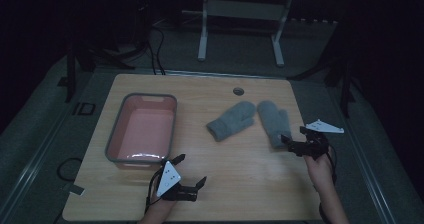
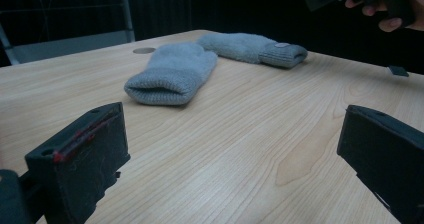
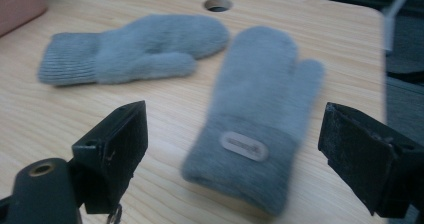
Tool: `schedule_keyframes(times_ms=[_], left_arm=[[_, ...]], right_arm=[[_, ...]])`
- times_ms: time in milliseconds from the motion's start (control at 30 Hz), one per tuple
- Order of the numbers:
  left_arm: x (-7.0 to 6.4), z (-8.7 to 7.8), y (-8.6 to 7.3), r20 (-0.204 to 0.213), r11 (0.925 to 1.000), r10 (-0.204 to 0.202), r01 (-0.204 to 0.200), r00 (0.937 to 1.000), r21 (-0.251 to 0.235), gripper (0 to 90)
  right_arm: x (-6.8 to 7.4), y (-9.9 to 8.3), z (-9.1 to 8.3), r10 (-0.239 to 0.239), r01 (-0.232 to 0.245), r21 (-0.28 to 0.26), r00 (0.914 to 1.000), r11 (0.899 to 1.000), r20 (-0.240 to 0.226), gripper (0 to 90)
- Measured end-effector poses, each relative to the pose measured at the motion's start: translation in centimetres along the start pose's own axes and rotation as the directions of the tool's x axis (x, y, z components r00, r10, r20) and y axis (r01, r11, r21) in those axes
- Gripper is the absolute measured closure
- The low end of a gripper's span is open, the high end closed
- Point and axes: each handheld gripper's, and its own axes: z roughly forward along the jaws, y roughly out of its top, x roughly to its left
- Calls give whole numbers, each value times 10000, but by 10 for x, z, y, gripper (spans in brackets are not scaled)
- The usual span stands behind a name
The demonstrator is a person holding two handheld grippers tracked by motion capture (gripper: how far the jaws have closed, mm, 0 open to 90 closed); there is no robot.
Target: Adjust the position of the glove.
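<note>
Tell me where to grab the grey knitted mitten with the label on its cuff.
Grip the grey knitted mitten at its ribbed cuff, coming from the table's near edge: it lies flat, cuff end nearest the open right gripper, and looks thick enough to pinch.

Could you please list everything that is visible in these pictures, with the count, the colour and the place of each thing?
mittens: 2, grey, right half of the table, tips close together; the right one bears a small label on its cuff
tub: 1, pink with grey rim, left half of the table
table: 1, light wood, with a round hole near the far edge
white frame: 1, on the floor beyond the table
left claw: 1, black, open, near edge by the tub
right claw: 1, black, open, at the right mitten's cuff
</note>
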Motion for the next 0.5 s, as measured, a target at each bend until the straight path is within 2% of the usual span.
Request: schedule_keyframes(times_ms=[167,333,367,500], left_arm=[[-1,0,0,-30,9999,-66,65,10000,-125,3],[0,0,0,68,9999,-67,67,10000,-94,3],[0,0,0,79,10000,-44,45,10000,-85,3],[-1,0,0,104,10000,8,-7,9999,-49,3]], right_arm=[[10,14,18,-124,117,366,9997,9993,186,124],[15,27,32,-266,275,330,9992,9991,-294,134],[17,31,36,-380,395,289,9980,9988,-506,136],[22,43,53,-694,726,391,9946,9966,-775,144]])
